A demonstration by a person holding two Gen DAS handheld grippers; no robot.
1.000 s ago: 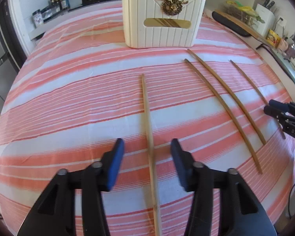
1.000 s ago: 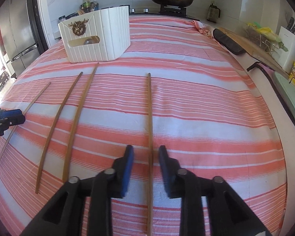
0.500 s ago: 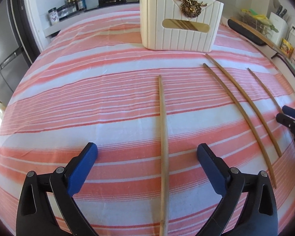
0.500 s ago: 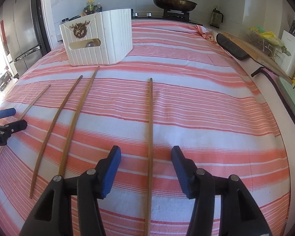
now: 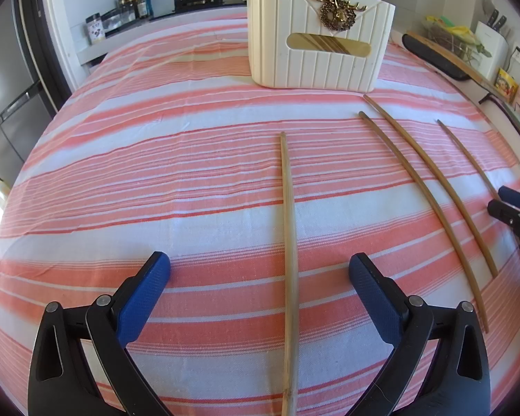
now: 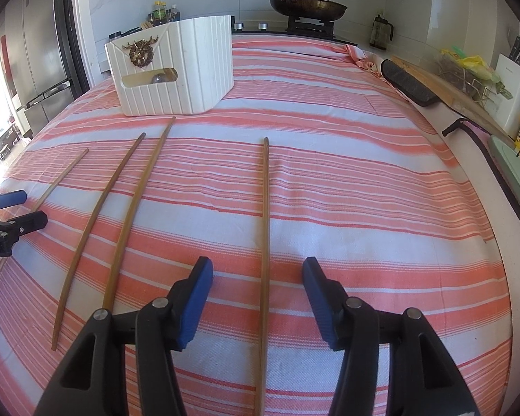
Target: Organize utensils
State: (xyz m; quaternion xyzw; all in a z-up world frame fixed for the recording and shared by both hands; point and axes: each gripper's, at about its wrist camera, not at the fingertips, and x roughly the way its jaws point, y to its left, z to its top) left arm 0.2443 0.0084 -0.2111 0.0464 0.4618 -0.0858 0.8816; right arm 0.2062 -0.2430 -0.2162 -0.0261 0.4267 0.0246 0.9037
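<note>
Several long bamboo chopsticks lie on the striped cloth. In the left wrist view my left gripper [image 5: 260, 270] is wide open, with a pale chopstick [image 5: 289, 242] lying between its fingers. Two darker chopsticks [image 5: 430, 194] and a thin one [image 5: 468, 154] lie to the right. In the right wrist view my right gripper [image 6: 258, 277] is open, with a brown chopstick [image 6: 265, 228] between its fingers. A white ribbed holder [image 5: 315, 34] with a gold deer emblem stands at the back and has chopsticks inside; it also shows in the right wrist view [image 6: 190, 69].
The red and white striped cloth [image 6: 364, 180] covers the whole counter. A pan [image 6: 306, 5] sits on the stove behind. A dark board [image 6: 409, 83], a knife block [image 6: 513, 79] and a dish rack line the right edge. A fridge [image 5: 7, 97] stands left.
Both grippers have opened wider around the chopsticks lying between their fingers and have drawn back slightly. The chopsticks have stayed on the cloth.
</note>
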